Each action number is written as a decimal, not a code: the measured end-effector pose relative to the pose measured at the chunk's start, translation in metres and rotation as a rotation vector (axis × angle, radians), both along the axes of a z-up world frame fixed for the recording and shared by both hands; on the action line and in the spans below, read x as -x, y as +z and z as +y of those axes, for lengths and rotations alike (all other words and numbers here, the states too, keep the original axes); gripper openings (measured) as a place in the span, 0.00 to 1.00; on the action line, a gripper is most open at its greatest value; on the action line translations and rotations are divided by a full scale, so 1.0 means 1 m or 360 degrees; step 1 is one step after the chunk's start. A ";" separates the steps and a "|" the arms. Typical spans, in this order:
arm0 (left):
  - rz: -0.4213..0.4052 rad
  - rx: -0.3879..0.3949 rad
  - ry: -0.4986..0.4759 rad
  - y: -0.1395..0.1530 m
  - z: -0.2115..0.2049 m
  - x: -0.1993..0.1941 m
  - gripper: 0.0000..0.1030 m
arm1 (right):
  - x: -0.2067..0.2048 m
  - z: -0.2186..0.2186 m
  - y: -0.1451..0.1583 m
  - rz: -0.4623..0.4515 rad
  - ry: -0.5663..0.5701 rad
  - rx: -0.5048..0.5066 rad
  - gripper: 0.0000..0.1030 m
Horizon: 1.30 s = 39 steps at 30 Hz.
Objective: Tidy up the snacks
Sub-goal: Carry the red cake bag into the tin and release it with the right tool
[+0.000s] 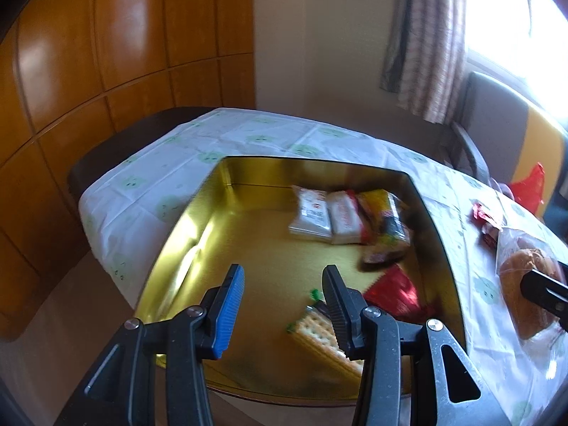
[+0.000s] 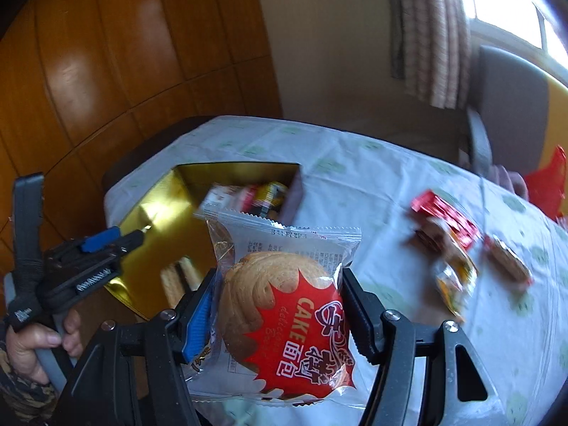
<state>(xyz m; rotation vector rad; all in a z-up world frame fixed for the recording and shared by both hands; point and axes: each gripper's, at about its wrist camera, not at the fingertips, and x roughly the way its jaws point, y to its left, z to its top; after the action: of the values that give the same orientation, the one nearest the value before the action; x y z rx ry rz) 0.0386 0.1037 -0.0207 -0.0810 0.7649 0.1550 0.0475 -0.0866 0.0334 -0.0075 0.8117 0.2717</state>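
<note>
Right gripper (image 2: 280, 314): jaws clamped on the cake packet (image 2: 284, 312), one pad pressing each side of the round bun inside; it is lifted above the table's near part.
Cake packet: clear wrapper with a red starburst label reading "CAKE"; its serrated top seal points toward the tin. From the left wrist view it shows at the right edge (image 1: 525, 284), over the cloth just right of the tin.
Left gripper (image 1: 284, 305): jaws part-way apart with nothing between the pads, hovering over the near end of the gold tin (image 1: 220, 191); from the right wrist view it sits at the left (image 2: 117, 239), held by a hand (image 2: 32, 340) in a patterned sleeve.
Gold tin: open, shiny inside, standing on the left half of the table, its near end at the table's near edge.
Tin, near end: a cracker packet (image 1: 319, 330) lying flat, a red wrapper (image 1: 394, 291) just right of it against the right wall.
Tin, far right corner: two white packets (image 1: 326, 216) side by side, touching a yellow-and-red packet (image 1: 387, 227).
Table (image 2: 355, 163): covered by a white cloth with pale green prints.
Table, right side: a cluster of loose snacks (image 2: 451, 241), blurred, red and brown wrappers, well apart from the tin.
Far right edge: a red bag (image 2: 546, 184), beside a grey chair (image 2: 504, 99).
</note>
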 end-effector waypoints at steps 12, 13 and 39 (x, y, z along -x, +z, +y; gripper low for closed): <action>0.0047 0.0040 0.0118 -0.013 0.027 -0.006 0.45 | -0.048 0.099 -0.060 0.0129 0.0375 0.0298 0.66; 0.0052 0.0040 0.0119 -0.014 0.028 -0.007 0.45 | -0.045 0.098 -0.060 0.0121 0.0382 0.0295 0.67; 0.0012 0.0028 0.0074 -0.004 0.017 -0.002 0.45 | -0.043 0.086 -0.053 0.0084 0.0241 0.0253 0.57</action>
<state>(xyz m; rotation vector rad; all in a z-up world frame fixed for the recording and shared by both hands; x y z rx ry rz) 0.0405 0.1212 -0.0247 -0.1153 0.7721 0.1930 0.0903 -0.0002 -0.0196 -0.2125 0.8849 0.3509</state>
